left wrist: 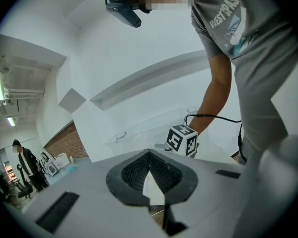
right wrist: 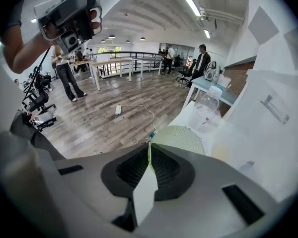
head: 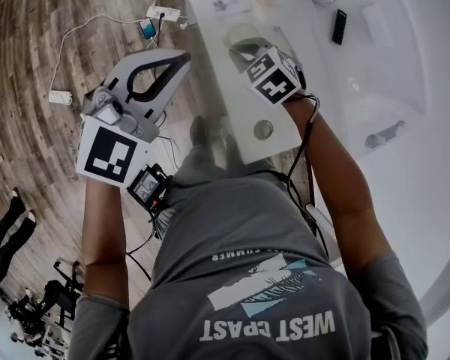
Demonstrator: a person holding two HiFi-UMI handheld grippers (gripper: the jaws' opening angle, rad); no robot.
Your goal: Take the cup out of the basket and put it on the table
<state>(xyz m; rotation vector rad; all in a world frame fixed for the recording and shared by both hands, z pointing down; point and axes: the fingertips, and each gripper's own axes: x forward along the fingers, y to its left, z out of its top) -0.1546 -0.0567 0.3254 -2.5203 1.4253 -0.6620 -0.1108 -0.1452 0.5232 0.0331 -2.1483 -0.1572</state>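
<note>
A pale green cup [right wrist: 183, 139] with a finely dotted surface lies just beyond my right gripper [right wrist: 149, 151], whose jaws are shut on its thin rim. In the head view the same cup [head: 242, 34] hangs over the near left corner of the white table [head: 405, 148], ahead of the right gripper [head: 249, 51] and its marker cube. Out to the left, above the wooden floor, my left gripper [head: 181, 57] is raised with its jaws shut and nothing between them. The left gripper [left wrist: 149, 155] points toward the right gripper's marker cube [left wrist: 183, 140]. No basket shows in any view.
A clear plastic container [right wrist: 207, 105] stands on the table beyond the cup. A black remote [head: 339, 26] and a round metal grommet [head: 263, 130] are on the table top. A power strip [head: 163, 12] and cables lie on the floor. People stand far off in the room.
</note>
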